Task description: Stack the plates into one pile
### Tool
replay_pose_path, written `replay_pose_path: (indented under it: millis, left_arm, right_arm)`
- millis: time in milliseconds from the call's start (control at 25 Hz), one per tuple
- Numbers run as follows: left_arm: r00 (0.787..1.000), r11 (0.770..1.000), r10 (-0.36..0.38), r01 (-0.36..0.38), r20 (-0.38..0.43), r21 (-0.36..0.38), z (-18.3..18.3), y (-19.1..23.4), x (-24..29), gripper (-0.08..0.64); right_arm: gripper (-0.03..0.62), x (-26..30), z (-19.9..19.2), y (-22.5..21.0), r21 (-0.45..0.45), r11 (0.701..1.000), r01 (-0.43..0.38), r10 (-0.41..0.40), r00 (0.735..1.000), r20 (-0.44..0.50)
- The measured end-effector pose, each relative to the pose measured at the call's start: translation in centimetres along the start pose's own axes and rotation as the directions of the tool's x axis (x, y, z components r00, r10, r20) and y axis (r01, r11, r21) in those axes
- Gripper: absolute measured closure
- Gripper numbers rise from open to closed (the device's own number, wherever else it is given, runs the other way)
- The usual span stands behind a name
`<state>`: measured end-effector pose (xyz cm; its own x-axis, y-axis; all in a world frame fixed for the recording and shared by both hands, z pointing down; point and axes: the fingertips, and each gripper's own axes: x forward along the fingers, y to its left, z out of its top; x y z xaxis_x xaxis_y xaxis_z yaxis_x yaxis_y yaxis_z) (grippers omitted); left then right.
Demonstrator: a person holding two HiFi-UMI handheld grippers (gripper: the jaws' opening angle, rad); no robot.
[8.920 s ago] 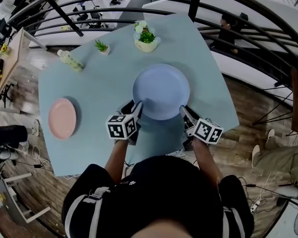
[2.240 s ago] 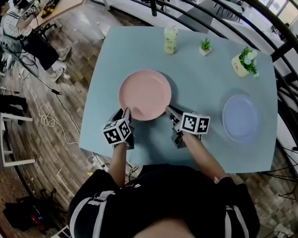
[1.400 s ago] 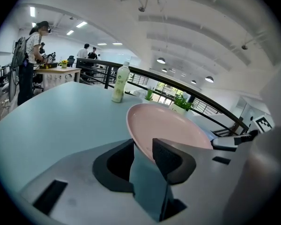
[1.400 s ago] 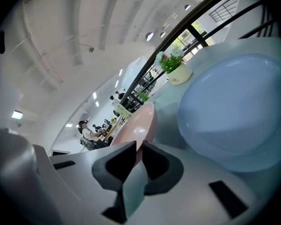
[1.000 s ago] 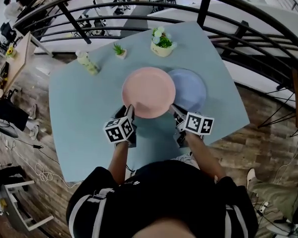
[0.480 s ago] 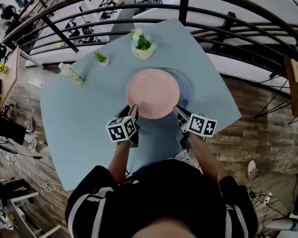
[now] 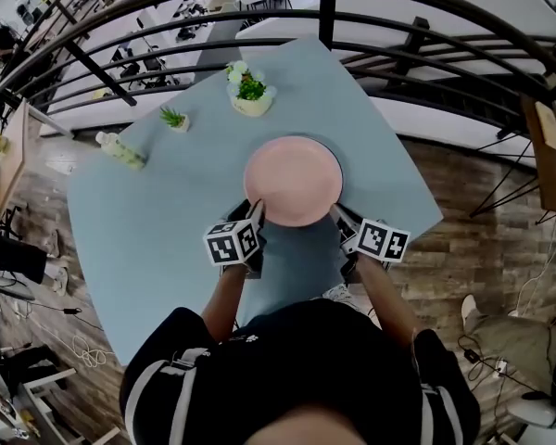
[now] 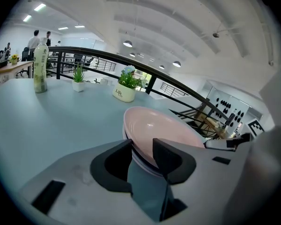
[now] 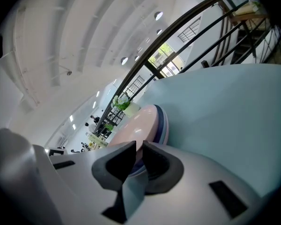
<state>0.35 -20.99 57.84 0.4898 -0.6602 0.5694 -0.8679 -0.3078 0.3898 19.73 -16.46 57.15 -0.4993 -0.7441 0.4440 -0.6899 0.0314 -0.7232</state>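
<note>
**Pink plate lines up over blue, both tools on its near rim**
The pink plate (image 7: 293,180) lies at 12 o'clock from both tools, all but covering the blue plate (image 9: 161,122) on the counter (image 7: 148,211); whether the plates touch is unclear. The left tool (image 7: 257,213) pinches the pink rim at 7 o'clock and the right tool (image 7: 338,213) at 5 o'clock, neither one nearer.
</note>
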Motion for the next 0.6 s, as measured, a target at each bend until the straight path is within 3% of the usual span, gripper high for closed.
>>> replay_pose_path:
  millis: [280, 600]
  left_arm:
    - [1.000, 1.000, -0.003, 0.004, -0.030, 0.031, -0.9, -0.6, 1.2, 0.430]
    - [0.999, 0.991, 0.007, -0.002, -0.032, 0.133, -0.7, -0.3, 1.2, 0.417]
  right_arm:
    - [0.546, -0.3, -0.1, -1.5, 0.000, 1.000, 0.010, -0.010, 1.000, -0.007]
    - [0.542, -0.4, 0.2, -1.3, -0.022, 1.000, 0.011, -0.010, 1.000, 0.018]
